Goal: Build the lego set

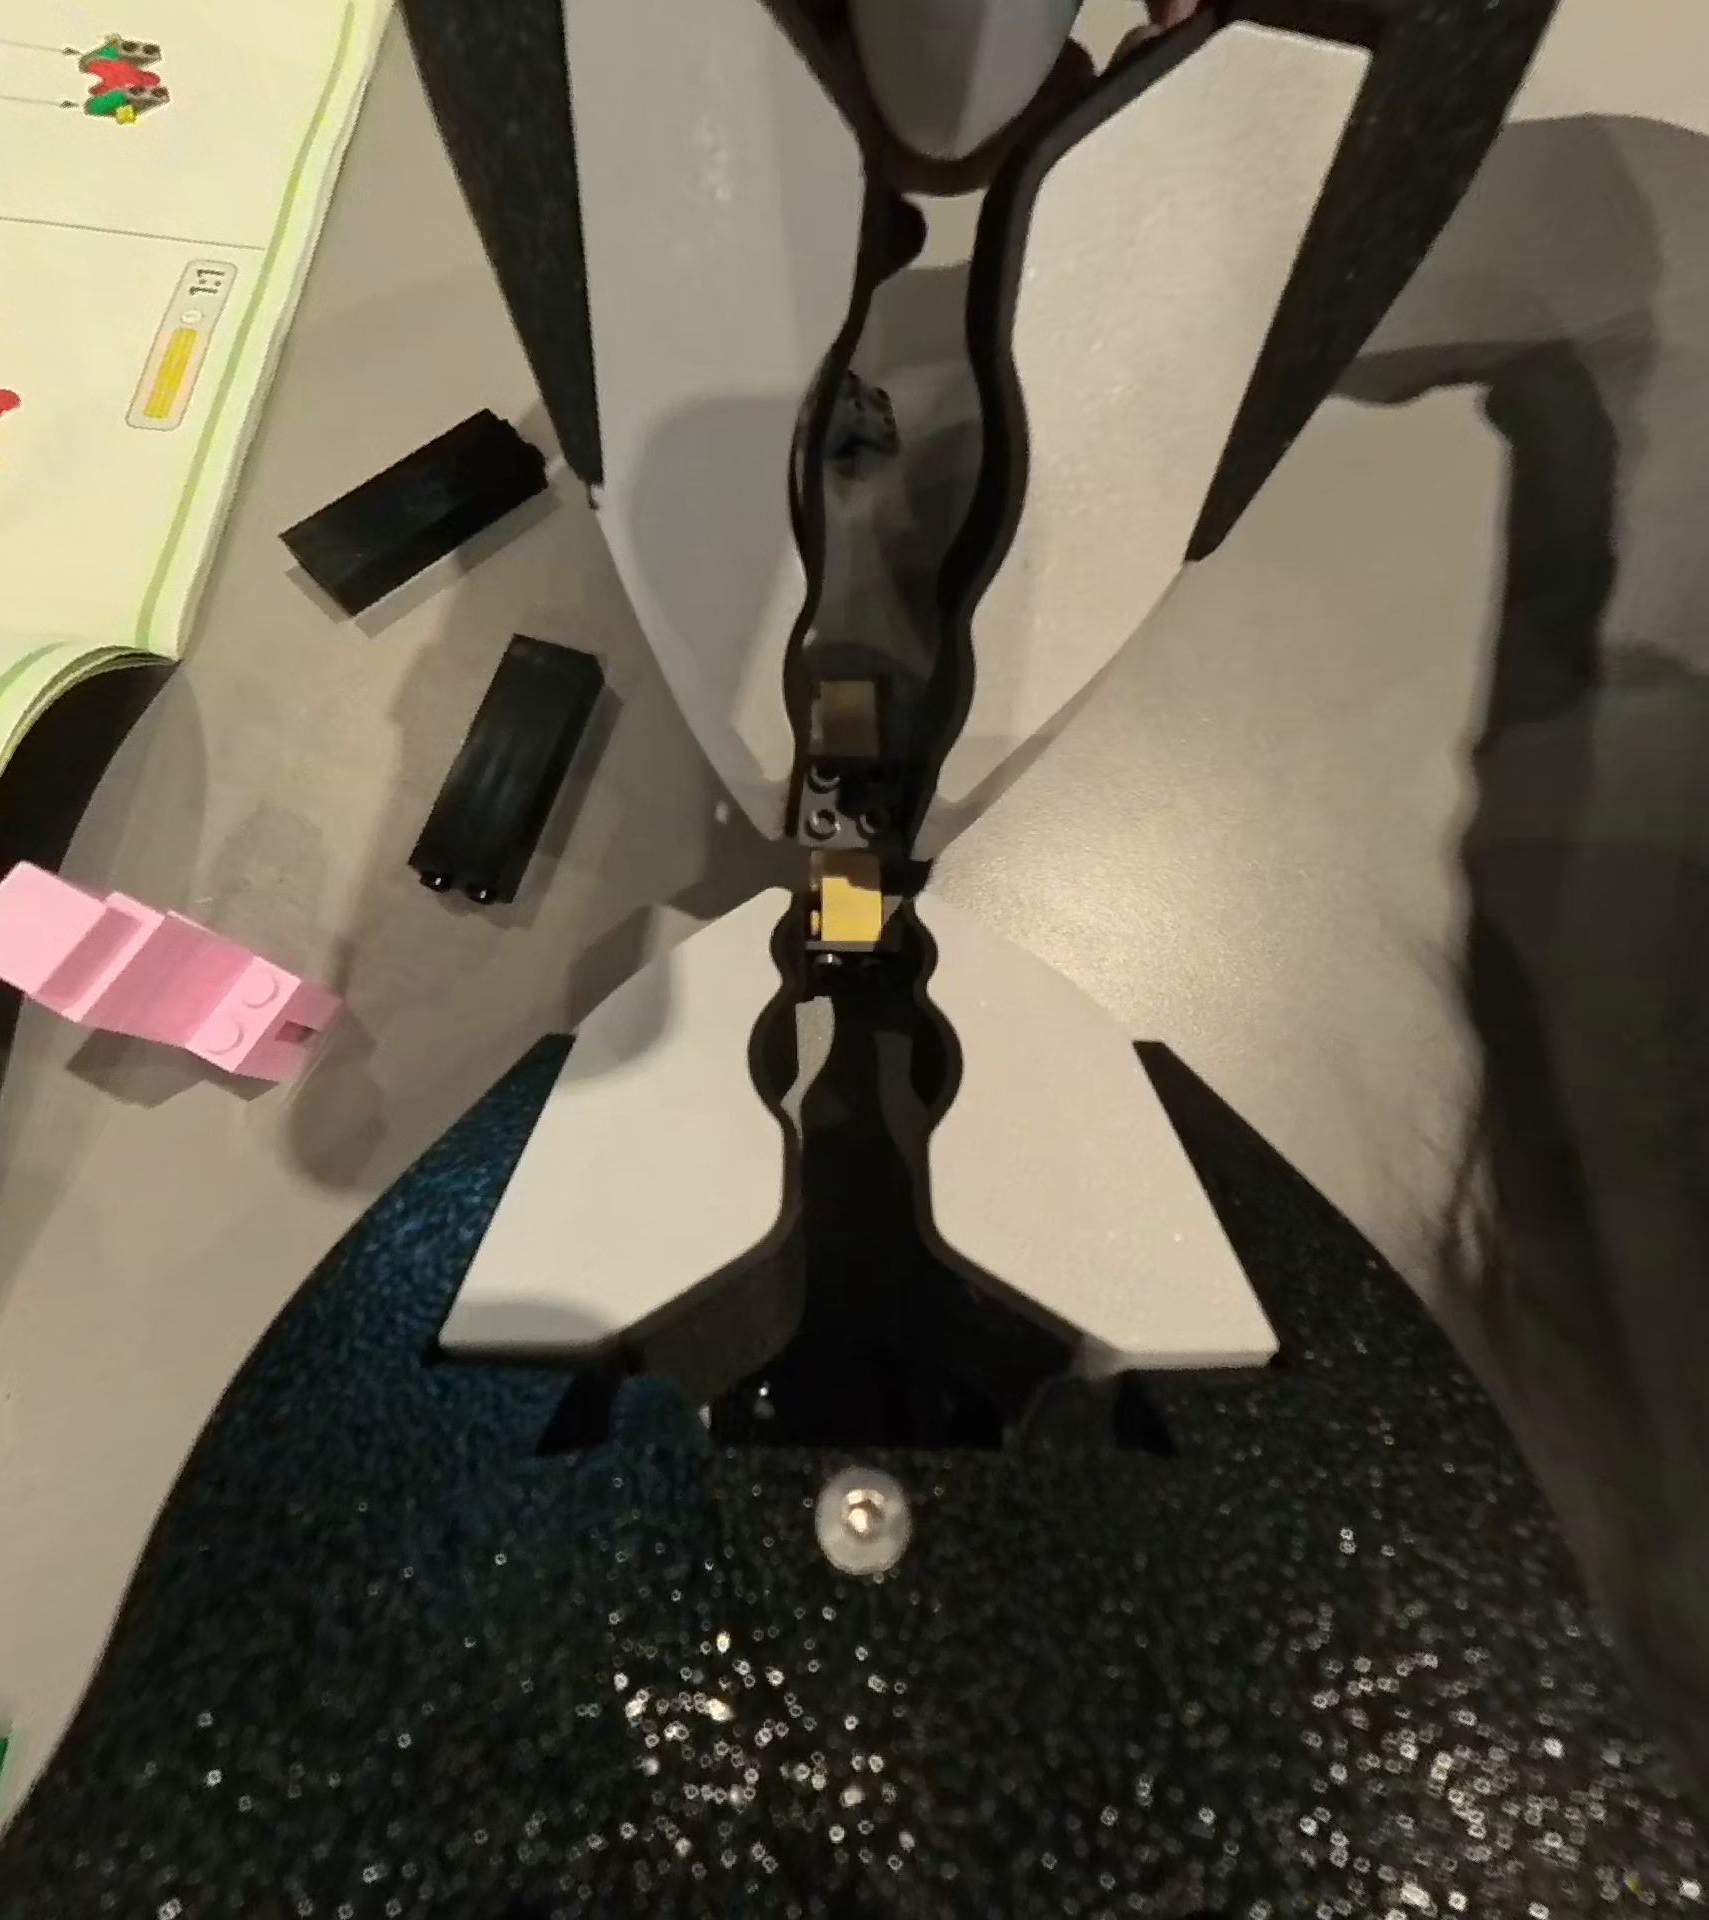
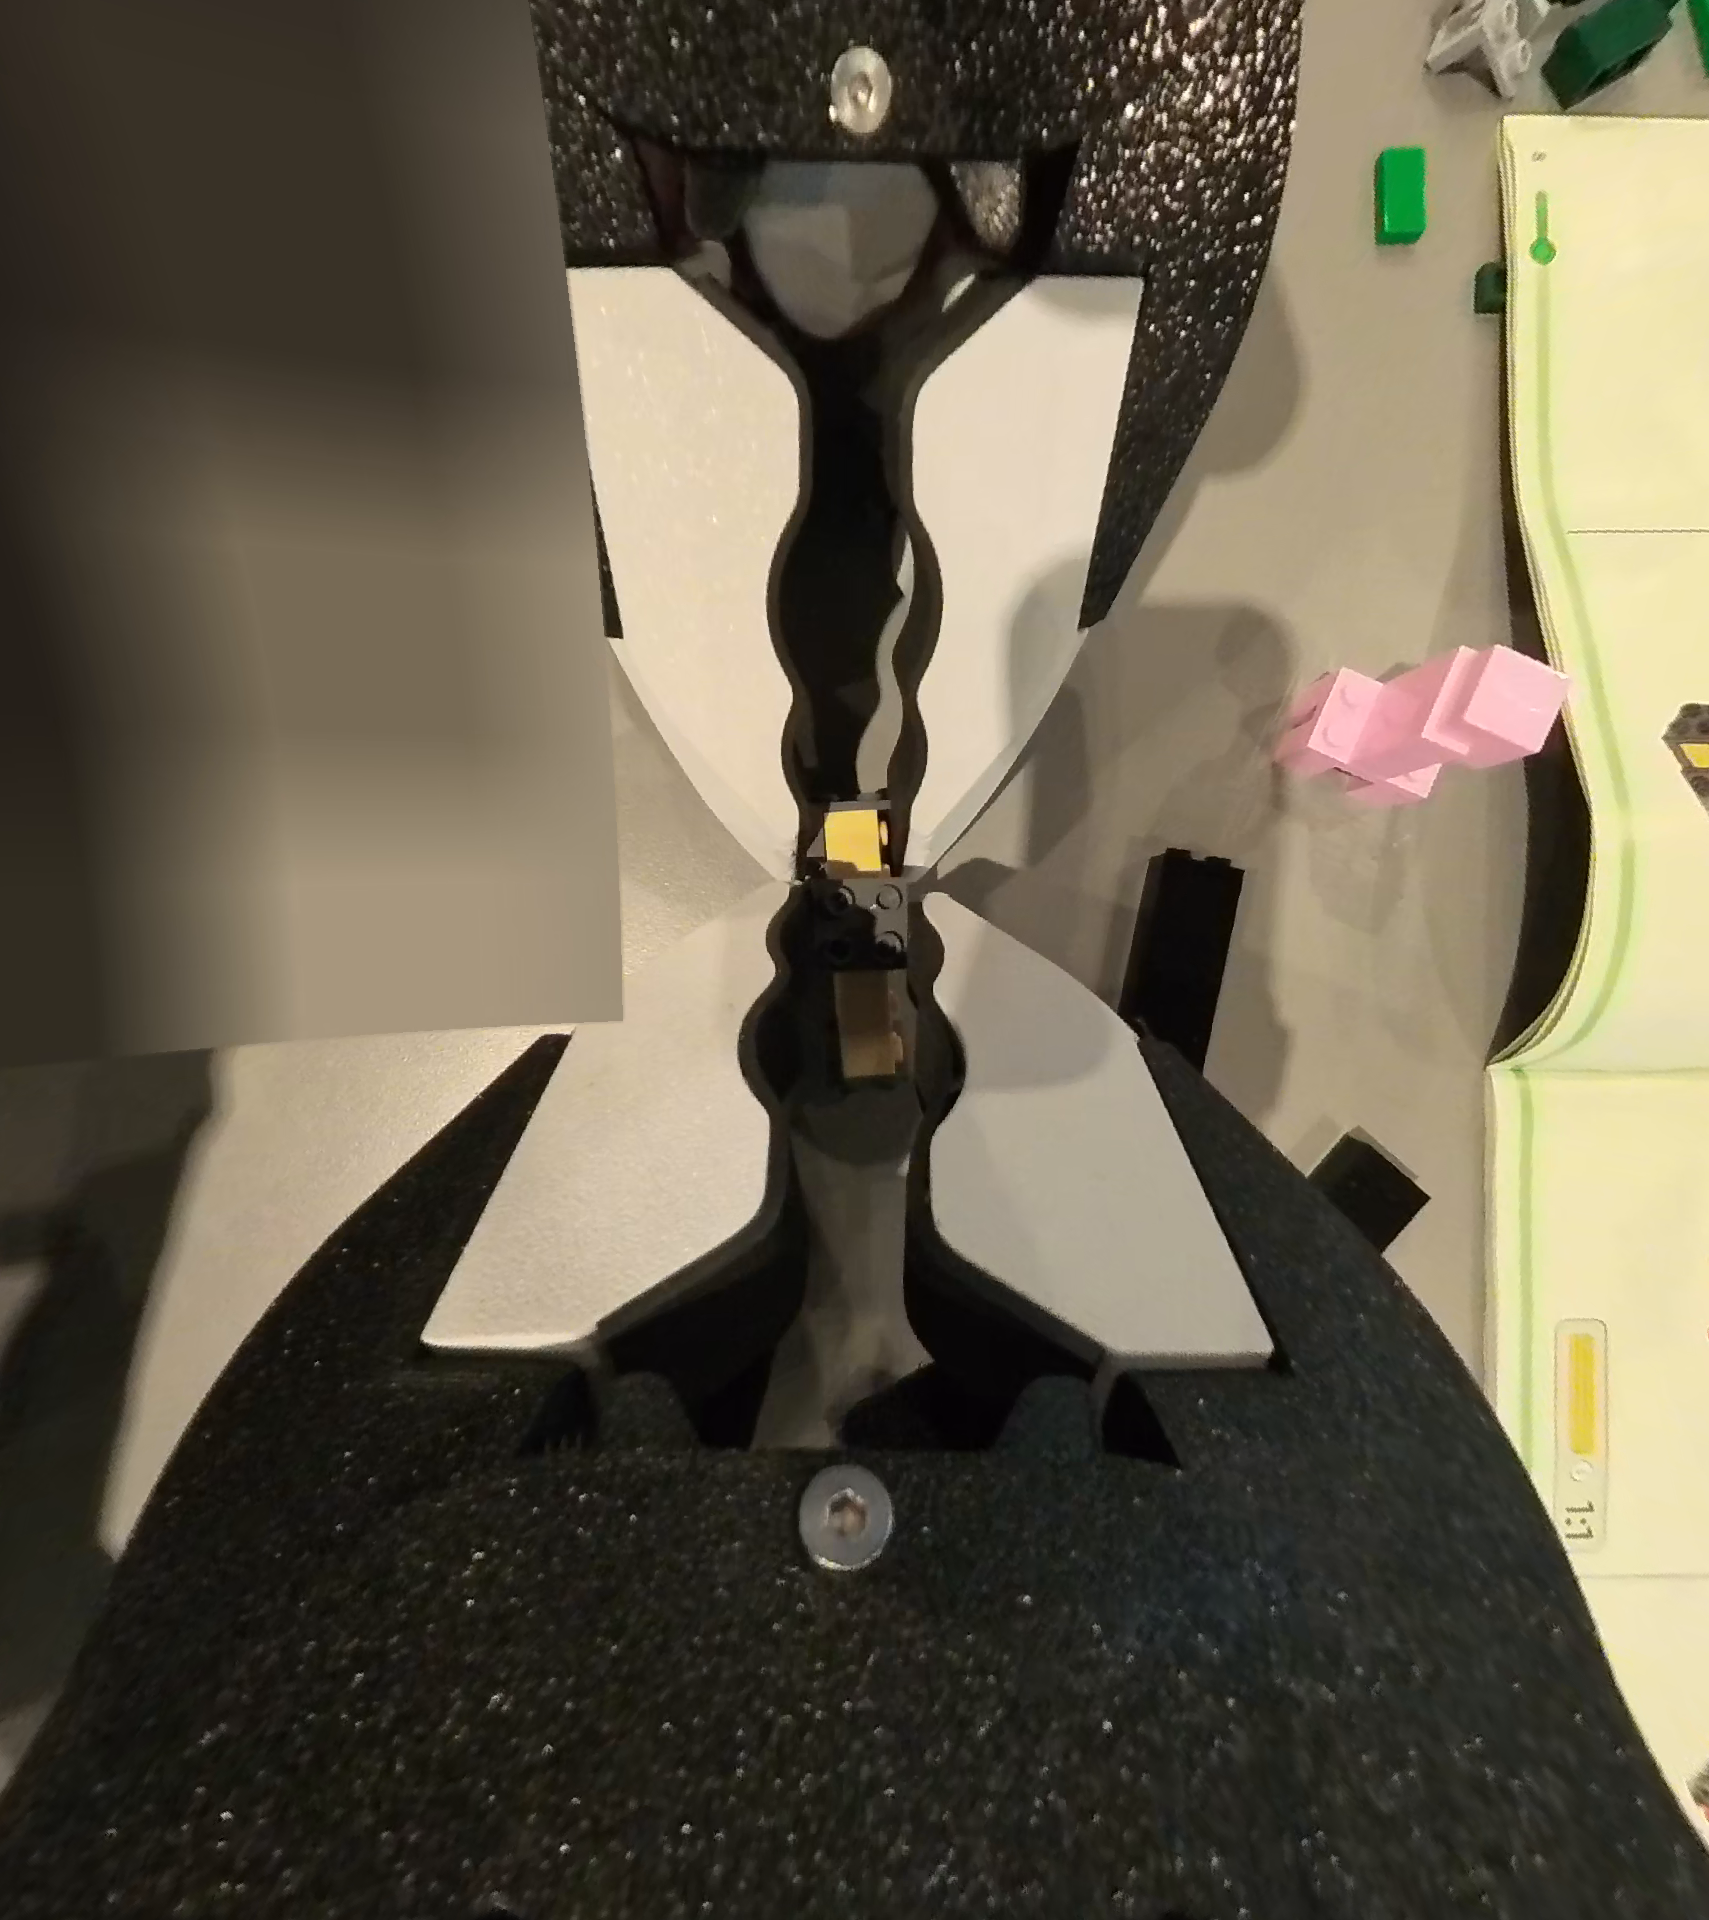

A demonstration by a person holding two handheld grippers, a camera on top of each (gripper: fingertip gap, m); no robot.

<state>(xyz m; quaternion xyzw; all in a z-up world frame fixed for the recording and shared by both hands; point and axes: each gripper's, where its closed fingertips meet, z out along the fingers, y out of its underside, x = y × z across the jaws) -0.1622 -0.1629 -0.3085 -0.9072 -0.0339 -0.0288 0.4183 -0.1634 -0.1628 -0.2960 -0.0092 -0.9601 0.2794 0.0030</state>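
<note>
Meeting tip to tip at the centre of both views, the 2 tongs face each other over the grey worktop (image 1: 1193, 727). The left tongs (image 1: 848, 914) are clamped on a small yellow-and-black piece (image 1: 845, 909), seen again just above centre in the right wrist view (image 2: 855, 831). The right tongs (image 2: 865, 925) are clamped on a black studded assembly (image 2: 865, 920) with a tan block behind it, which sits just above centre in the left wrist view (image 1: 845, 805). The 2 held pieces touch or nearly touch; which cannot be told. At left in the left wrist view lie 2 long black bricks (image 1: 512, 769), a pink brick assembly (image 1: 154, 971) and the open instruction booklet (image 1: 91, 312). A green brick (image 2: 1401, 192) lies at the upper right of the right wrist view.
</note>
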